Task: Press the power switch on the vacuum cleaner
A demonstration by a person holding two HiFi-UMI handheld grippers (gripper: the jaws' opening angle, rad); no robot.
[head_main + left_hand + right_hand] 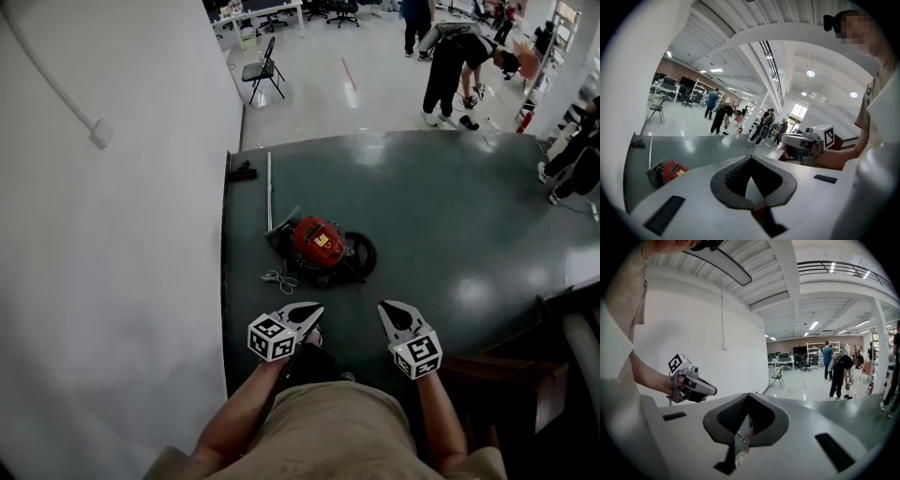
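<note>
left claw and right claw both closed, empty, well apart from vacuum cleaner on dark mat.

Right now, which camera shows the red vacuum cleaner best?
The head view: the vacuum cleaner sits whole, seen from above. The left gripper view catches only its red top; the right gripper view hardly shows it.

bare green platform lies open between the left claw, the right claw and the vacuum cleaner at mid-frame. a white wall closes the frame's left; a loose cord lies just lower left of the vacuum cleaner.
</note>
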